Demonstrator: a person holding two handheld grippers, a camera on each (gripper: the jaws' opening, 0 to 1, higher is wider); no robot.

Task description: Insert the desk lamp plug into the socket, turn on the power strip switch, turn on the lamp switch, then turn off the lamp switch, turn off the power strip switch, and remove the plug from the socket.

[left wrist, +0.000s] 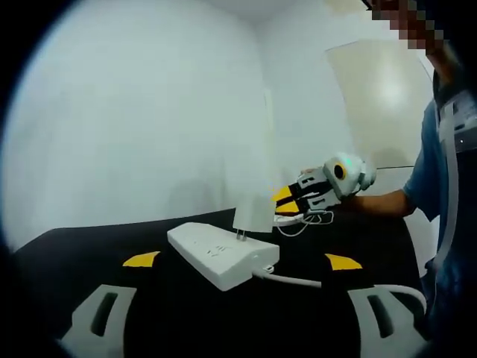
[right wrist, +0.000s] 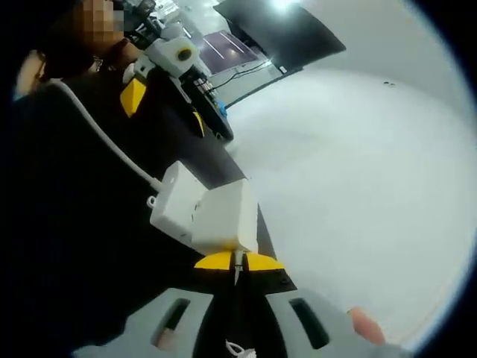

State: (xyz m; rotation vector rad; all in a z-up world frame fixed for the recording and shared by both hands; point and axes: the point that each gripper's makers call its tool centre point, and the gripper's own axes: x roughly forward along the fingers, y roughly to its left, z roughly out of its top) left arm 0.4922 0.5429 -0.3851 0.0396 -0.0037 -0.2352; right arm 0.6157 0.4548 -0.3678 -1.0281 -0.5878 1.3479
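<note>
Boxy white plug (right wrist: 227, 216) (glossy plastic) between right gripper (right wrist: 238, 262) tips

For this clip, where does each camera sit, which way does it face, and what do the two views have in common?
Left gripper view: rides the left hand-held gripper, jaws wide apart, facing across the black table at the power strip, the plug and the right hand-held gripper; a person's arm shows at right.
Right gripper view: rides the right hand-held gripper, closed on the plug beside the power strip; the left hand-held gripper is beyond.
Shared: plug, power strip, black table, and each other's gripper.
</note>
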